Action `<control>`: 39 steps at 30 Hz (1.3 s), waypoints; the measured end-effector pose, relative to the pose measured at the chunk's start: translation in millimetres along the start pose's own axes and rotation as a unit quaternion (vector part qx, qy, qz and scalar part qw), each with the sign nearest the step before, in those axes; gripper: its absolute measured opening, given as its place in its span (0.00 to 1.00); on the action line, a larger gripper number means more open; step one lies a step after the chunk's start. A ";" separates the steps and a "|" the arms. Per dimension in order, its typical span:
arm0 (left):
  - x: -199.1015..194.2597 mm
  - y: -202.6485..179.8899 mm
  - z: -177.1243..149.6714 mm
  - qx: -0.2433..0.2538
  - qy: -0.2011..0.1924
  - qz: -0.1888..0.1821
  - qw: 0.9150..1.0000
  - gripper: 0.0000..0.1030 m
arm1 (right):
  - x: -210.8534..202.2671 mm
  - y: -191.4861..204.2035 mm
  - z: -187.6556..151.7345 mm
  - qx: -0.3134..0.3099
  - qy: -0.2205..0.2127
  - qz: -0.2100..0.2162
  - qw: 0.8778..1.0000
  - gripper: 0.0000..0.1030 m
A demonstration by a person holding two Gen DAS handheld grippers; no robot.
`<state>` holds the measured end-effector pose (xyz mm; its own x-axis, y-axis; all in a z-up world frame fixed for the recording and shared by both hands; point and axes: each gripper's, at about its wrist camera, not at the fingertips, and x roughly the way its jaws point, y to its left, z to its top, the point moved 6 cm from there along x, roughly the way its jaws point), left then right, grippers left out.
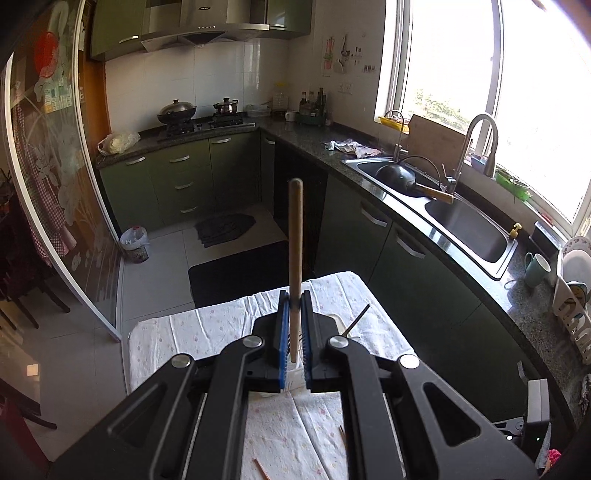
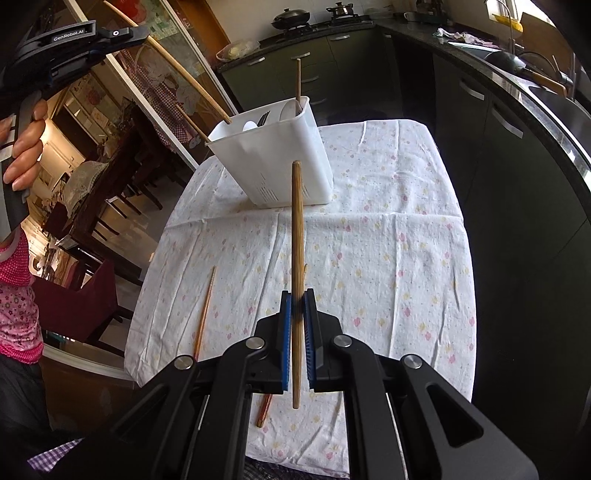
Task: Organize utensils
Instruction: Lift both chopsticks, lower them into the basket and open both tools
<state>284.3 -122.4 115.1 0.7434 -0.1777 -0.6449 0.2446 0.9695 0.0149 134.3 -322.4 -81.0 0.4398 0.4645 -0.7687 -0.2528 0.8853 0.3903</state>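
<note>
My left gripper [image 1: 295, 301] is shut on a light wooden chopstick [image 1: 296, 236] that stands upright over the white utensil holder [image 1: 338, 320], mostly hidden beneath the fingers. In the right wrist view the left gripper [image 2: 122, 35] holds that chopstick [image 2: 177, 68] slanting down into the white utensil holder [image 2: 273, 162], which contains a fork, spoons and another upright chopstick [image 2: 297, 79]. My right gripper [image 2: 298, 295] is shut on a wooden chopstick [image 2: 297, 236], held above the cloth in front of the holder.
The table [image 2: 388, 236] has a white flowered cloth. A reddish chopstick [image 2: 205, 306] lies on it at the left, another [image 2: 264, 410] under my right gripper. The kitchen counter with a sink [image 1: 465, 225] runs along the right. Dining chairs stand at the left.
</note>
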 end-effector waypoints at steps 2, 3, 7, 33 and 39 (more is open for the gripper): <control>12.7 3.7 -0.7 0.001 0.005 0.012 1.000 0.06 | -1.4 -1.5 0.5 0.001 -0.001 0.001 1.000 0.07; 19.8 4.5 -2.3 0.002 0.013 0.016 1.000 0.06 | -2.3 -2.2 0.9 0.002 -0.002 0.001 1.000 0.07; 47.2 8.3 -14.8 0.010 0.043 0.034 0.998 0.06 | -8.0 -1.3 5.9 0.002 -0.011 0.004 1.000 0.07; -17.4 17.9 -124.6 0.013 0.086 -0.032 0.996 0.41 | -47.1 71.4 253.0 0.007 -0.253 -0.032 0.967 0.07; -10.9 41.1 -171.6 -0.002 0.135 -0.025 0.991 0.41 | 16.3 49.6 249.9 0.024 -0.243 -0.067 0.967 0.07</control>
<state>179.4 -51.7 -8.3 0.5372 -0.1736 -0.8254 0.2731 0.9617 -0.0245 344.3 -265.3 52.5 0.8225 0.2909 -0.4888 -0.1302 0.9328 0.3361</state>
